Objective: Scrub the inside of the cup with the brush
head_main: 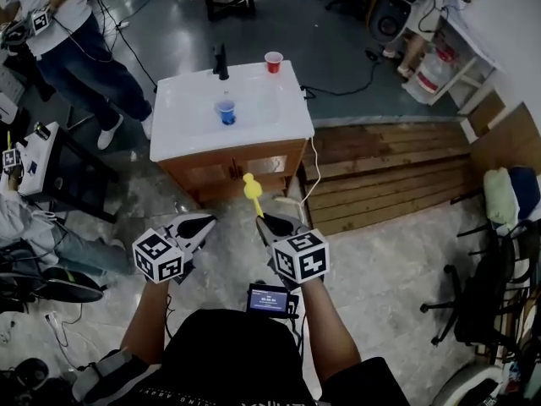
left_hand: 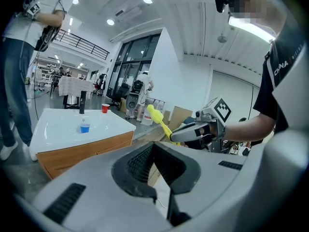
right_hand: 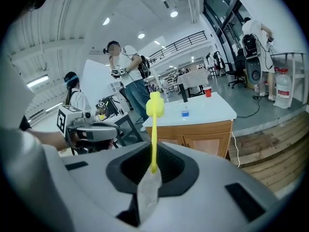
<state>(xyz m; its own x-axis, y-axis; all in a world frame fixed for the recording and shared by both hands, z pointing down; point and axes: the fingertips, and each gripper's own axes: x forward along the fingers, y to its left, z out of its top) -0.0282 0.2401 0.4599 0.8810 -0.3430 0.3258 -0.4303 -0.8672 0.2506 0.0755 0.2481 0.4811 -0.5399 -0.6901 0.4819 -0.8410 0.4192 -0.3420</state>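
A small blue cup (head_main: 226, 112) stands in the basin of the white sink top (head_main: 182, 129) on a wooden cabinet, some way ahead of both grippers. In the left gripper view the blue cup (left_hand: 85, 127) shows far off at the left. My right gripper (head_main: 264, 221) is shut on the handle of a yellow brush (head_main: 252, 189), whose head points toward the cabinet. In the right gripper view the brush (right_hand: 155, 105) rises upright from the right gripper (right_hand: 153, 166). My left gripper (head_main: 205, 221) is beside it, shut and empty; in its own view the left gripper (left_hand: 154, 149) has its jaws together.
A red cup (head_main: 273, 62) and a black faucet (head_main: 221, 62) stand at the sink top's far edge. A standing person (head_main: 68, 41) is at the upper left. A wooden platform (head_main: 389, 172) lies right of the cabinet, with a black chair (head_main: 473, 303) further right. Cables cross the floor.
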